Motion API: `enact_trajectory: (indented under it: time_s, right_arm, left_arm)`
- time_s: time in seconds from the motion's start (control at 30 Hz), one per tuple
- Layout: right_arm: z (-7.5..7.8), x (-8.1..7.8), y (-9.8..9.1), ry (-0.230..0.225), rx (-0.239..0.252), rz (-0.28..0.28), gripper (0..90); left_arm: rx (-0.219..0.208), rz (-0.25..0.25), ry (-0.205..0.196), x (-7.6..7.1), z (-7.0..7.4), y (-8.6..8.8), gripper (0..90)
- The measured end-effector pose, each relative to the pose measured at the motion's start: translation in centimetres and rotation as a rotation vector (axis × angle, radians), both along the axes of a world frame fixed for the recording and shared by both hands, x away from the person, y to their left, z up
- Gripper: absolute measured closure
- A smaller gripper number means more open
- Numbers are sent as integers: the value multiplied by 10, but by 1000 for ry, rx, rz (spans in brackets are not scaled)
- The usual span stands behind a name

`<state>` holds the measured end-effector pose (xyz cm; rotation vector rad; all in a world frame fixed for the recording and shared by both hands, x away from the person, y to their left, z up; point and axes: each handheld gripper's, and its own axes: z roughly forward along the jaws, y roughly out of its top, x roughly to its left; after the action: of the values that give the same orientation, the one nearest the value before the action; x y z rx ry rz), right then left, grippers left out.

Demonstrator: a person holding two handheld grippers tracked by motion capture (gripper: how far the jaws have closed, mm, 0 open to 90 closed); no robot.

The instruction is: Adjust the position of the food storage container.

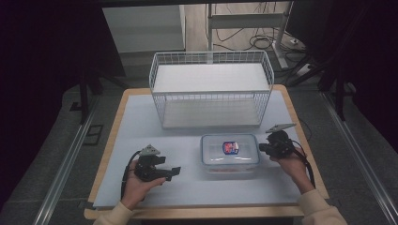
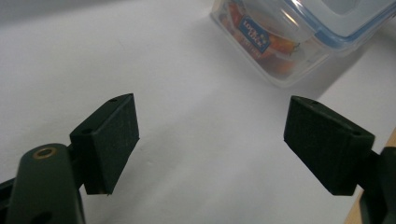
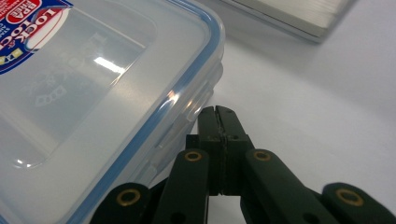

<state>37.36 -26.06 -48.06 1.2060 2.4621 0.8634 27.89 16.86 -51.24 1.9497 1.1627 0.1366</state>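
A: R gripper (image 3: pixel 215 111)?
B: Jaws shut, nothing btwn them. Tips just beside the box (image 3: pixel 107 93), at its side latch; can't tell if touching.
A: L gripper (image 2: pixel 210 140)?
B: Jaws wide open, empty. Box (image 2: pixel 299 37) ahead of them, apart, on tabletop (image 2: pixel 187 93). Basket (image 1: pixel 211 89) beyond the box.

Table (image 1: pixel 117 154): wooden-edged top under a pale sheet. Directly on it: white wire basket (image 1: pixel 211 89) at the far middle; clear lidded container (image 1: pixel 230 154) with blue seal, nearer, right of centre
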Motion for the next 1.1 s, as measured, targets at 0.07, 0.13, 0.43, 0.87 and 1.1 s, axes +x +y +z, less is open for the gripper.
enact_trajectory:
  time_s: [0.07, 0.13, 0.43, 0.87, 1.1]
  right_arm:
    - [-1, 0, 4, -3, 7, 13, 900]
    - [-2, 0, 9, -3, 17, 20, 900]
    - [-6, -4, 31, -6, 28, 69, 900]
    - [-4, -16, 13, -39, 87, 58, 900]
    - [-3, -29, -13, -55, 140, 21, 900]
  left_arm:
    - [-1, 1, 1, 0, 0, 0, 176]
    - [-3, 3, 2, 0, 0, 0, 176]
    - [-7, 12, -1, 0, 1, 3, 176]
    - [-14, 24, -4, 1, 2, 8, 176]
    - [-14, 34, -4, 2, 2, 9, 176]
